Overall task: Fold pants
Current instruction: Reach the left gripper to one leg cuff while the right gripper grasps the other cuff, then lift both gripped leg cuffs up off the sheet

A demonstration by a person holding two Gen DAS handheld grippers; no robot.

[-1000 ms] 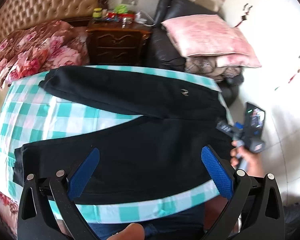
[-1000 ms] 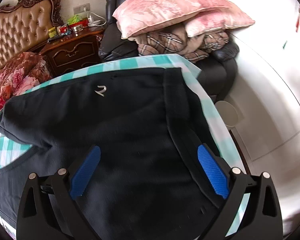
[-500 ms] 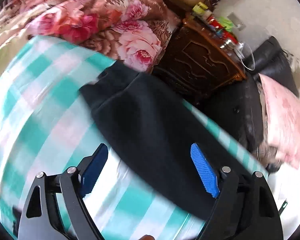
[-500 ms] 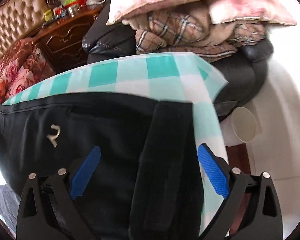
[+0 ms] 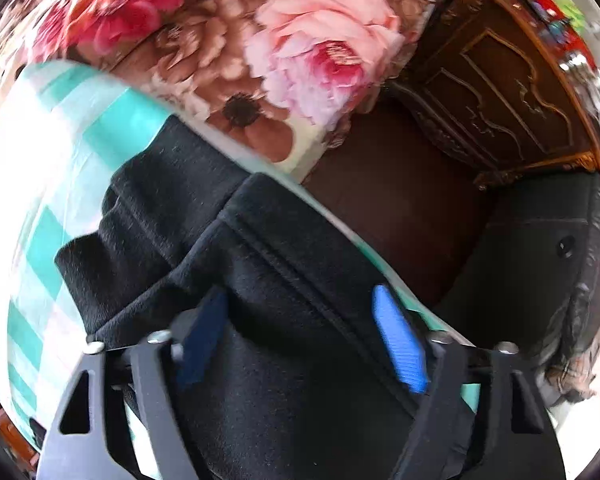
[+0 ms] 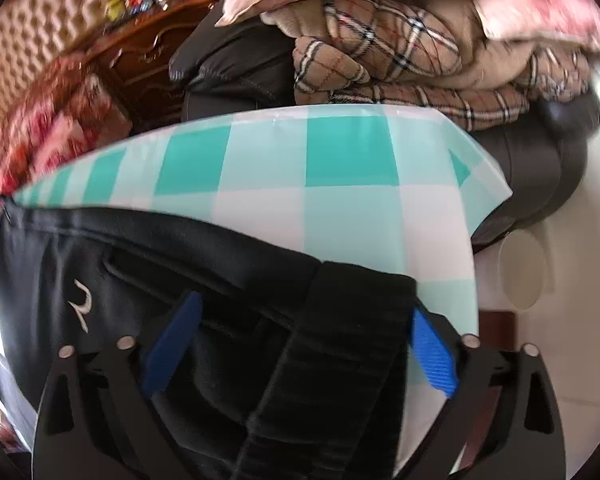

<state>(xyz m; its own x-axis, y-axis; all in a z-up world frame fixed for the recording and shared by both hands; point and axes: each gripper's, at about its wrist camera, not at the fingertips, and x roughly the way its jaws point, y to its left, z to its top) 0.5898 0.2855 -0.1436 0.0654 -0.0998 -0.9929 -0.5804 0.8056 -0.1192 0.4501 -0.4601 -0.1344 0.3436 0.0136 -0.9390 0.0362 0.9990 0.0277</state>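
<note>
Left wrist view: left gripper (image 5: pixel 300 340) has been closing around the cuff end of the black pants (image 5: pixel 220 216) on the checked worktop (image 5: pixel 32 184), pads not yet pressing; right gripper (image 6: pixel 300 354), also narrowing, straddles the waistband (image 6: pixel 340 340); either could pinch one layer only, or snag the cloth underneath.

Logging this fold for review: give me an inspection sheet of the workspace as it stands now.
Surface: teal-and-white checked cloth covering the table.
Job's things: black fleece pants, leg cuff and ribbed waistband at opposite ends.
Clutter: nothing seen on the cloth.
Claws: left claw and right claw have just been closing, pants fabric between the pads.
Cables: nothing seen.
Surroundings: floral quilt, carved wooden nightstand, plaid blanket.
</note>
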